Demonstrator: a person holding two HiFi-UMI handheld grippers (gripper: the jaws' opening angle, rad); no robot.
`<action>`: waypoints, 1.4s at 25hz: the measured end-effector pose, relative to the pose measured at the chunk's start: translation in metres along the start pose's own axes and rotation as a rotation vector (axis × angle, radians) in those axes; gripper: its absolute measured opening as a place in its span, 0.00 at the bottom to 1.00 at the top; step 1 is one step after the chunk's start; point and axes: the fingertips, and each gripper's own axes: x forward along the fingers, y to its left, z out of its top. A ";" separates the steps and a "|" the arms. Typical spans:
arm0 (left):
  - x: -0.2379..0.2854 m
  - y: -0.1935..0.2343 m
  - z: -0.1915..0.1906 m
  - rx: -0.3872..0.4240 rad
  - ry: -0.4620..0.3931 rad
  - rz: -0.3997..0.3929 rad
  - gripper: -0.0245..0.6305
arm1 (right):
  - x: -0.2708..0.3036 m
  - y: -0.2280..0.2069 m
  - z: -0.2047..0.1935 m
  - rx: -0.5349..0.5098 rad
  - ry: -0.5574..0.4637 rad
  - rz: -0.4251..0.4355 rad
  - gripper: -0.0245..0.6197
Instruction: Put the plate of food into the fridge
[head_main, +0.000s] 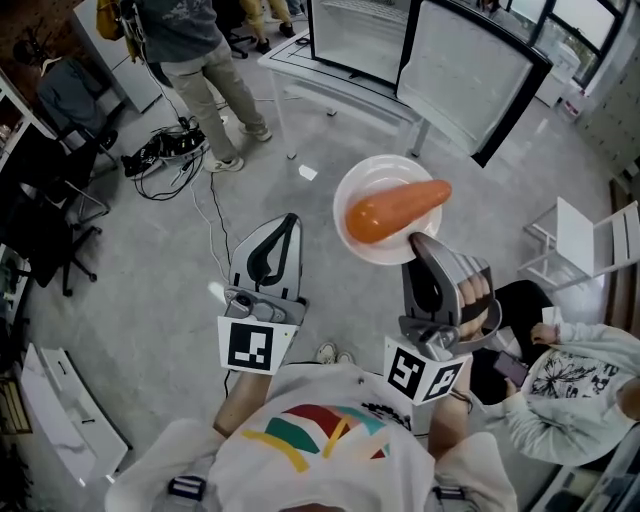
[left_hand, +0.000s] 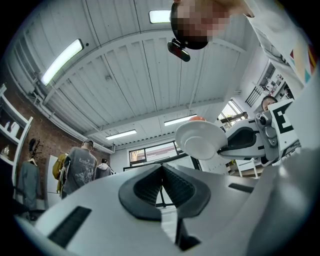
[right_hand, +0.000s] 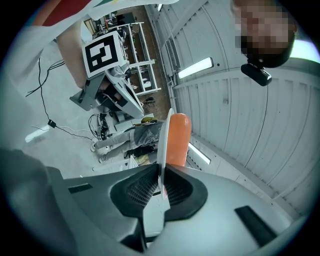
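Seen from the head camera looking steeply down, a person holds a claw in each hand over a grey floor (head_main: 150, 290). The right claw (head_main: 416, 238) pinches the near rim of a round white plate (head_main: 385, 172), its two ribbed pads pressed on either face of the rim. The plate hangs out in the air beyond the claw, held at that one edge and roughly level. A smooth orange carrot-shaped food (head_main: 395, 210) lies loose across the plate, its thick end nearest the claw and its thin end reaching past the far rim. The left claw (head_main: 290, 217) is empty, its pads pressed together, and it sits beside the plate without touching it. No fridge shows in any view.

The plate looks stiff and light, and likely hard enough to chip if dropped. With only a rim pinch, its weight probably levers against the pads, so a firm hold close to the thick end suits it. The food looks rounded and slick and would likely roll or slide off if the plate tilts, so the plate calls for level, slow carrying.
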 end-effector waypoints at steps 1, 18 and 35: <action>-0.001 0.000 0.000 0.001 -0.002 0.001 0.05 | 0.000 0.000 0.001 -0.003 -0.003 -0.001 0.09; 0.000 -0.006 -0.002 0.009 0.013 0.013 0.05 | 0.000 0.003 -0.005 -0.009 -0.012 0.005 0.09; 0.010 -0.021 -0.004 0.002 0.006 0.054 0.05 | -0.002 0.007 -0.028 -0.029 -0.038 0.057 0.09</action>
